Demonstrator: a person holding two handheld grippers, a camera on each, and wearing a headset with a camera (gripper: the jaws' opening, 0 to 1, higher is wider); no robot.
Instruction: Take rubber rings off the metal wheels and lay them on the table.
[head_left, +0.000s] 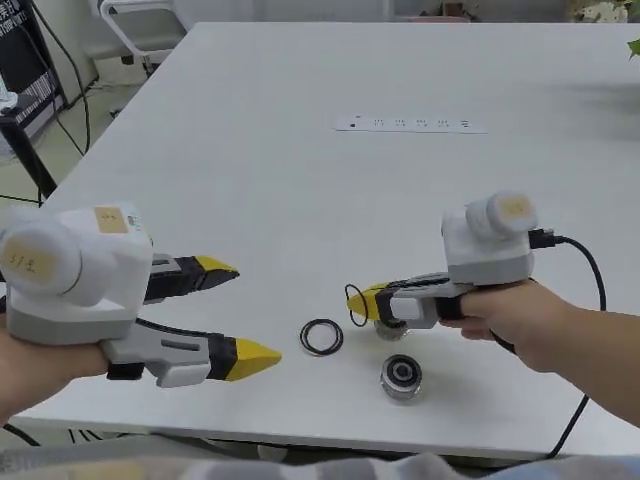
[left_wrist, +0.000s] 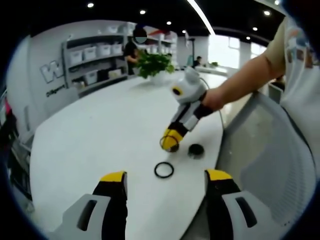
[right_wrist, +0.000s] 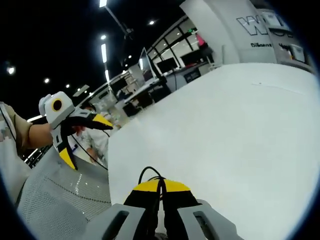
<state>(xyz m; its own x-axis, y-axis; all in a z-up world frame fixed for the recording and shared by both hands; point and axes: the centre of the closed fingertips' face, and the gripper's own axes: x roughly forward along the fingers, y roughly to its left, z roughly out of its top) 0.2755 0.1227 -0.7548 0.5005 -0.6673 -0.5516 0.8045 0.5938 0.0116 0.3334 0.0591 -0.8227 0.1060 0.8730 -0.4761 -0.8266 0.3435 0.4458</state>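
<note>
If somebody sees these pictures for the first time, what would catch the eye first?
The right tool pinches a thin black rubber ring near the front of the white table. Beside it lie a loose ring and a metal wheel, while the left tool hangs open at the left.

The tabletop (head_left: 300, 180) lies bare from the near cluster back to a distant power strip (head_left: 410, 124), leaving the middle and left side open. By the near edge a loose rubber ring (head_left: 321, 336) and a metal wheel (head_left: 401, 376) lie apart, with bare gaps around them. The right gripper (head_left: 362, 300), jaws closed on a second ring (head_left: 352, 303), covers another wheel (head_left: 388, 327) from the right, its cable (head_left: 592, 290) trailing off the edge. The left gripper (head_left: 256, 311), jaws wide apart, hangs left of the loose ring, clear surface between.
</note>
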